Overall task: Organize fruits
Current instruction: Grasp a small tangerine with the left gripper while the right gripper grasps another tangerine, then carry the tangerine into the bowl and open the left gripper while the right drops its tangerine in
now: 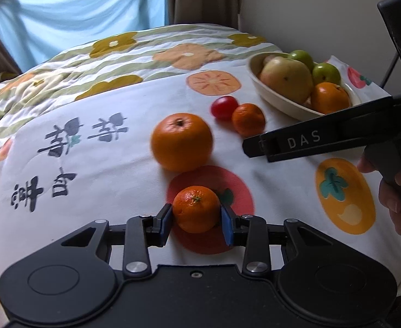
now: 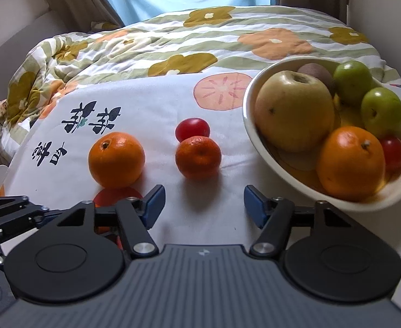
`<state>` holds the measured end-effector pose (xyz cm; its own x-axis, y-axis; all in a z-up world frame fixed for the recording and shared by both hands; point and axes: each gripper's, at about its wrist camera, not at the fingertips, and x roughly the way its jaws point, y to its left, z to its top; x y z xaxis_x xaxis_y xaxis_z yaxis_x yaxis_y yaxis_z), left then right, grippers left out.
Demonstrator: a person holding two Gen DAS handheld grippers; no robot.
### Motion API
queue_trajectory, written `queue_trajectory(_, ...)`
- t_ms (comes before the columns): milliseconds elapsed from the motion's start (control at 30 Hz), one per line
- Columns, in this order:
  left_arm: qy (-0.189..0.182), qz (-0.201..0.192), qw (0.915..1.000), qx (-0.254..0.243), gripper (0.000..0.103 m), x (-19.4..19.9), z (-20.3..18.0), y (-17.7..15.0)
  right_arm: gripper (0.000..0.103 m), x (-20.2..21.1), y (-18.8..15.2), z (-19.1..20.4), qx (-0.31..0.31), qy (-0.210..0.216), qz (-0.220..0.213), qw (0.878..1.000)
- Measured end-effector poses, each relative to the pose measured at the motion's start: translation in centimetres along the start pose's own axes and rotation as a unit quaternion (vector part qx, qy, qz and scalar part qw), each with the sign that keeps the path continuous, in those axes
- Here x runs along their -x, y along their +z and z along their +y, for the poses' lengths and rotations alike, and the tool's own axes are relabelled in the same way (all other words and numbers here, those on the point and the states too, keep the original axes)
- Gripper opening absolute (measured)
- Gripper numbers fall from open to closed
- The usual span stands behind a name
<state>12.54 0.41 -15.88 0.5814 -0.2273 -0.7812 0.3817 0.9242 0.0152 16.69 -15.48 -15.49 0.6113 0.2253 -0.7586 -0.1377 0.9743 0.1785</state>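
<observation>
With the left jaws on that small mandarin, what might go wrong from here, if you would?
1. The small orange mandarin is round and pinched only at its sides, so it may slip out when lifted.
2. The cream oval bowl is already heaped, so added fruit may roll off.
</observation>
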Motion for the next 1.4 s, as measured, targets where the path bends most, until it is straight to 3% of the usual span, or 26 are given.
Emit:
queue_trajectory(333, 0.007, -0.002, 0.9999, 0.015, 0.04, 0.4, 1.0, -0.6, 0.068, -1.3, 1.1, 0.6, -0.007, -0.011, -0.018, 1.0)
queue_trajectory(467, 0.006, -0.002, 0.9998, 0.02, 0.04, 0.4, 1.3, -0.5, 0.054, -1.4, 1.2, 0.6, -0.012, -0.012, -0.024, 1.0)
queue_trajectory(733, 0.01, -0.011, 0.9993, 0.034, 0.04, 1.7, 1.5, -0.3, 0.053, 0.3, 1.2, 0.9, 0.004, -0.004, -0.036, 0.999)
queue_trajectory(1033, 0.019, -0.046, 0.9981, 0.037, 0.04, 5.1, 0.8, 1.3, 0.053, 4.3, 1.3, 0.7, -0.003, -0.002, -0.057, 0.998)
queue_trajectory(1400, 0.019, -0.073, 0.9965, 0.035, 0.04, 8.8, -2.6, 4.5, 0.053, 10.7, 1.7, -3.4, -0.012, -0.005, -0.074, 0.997)
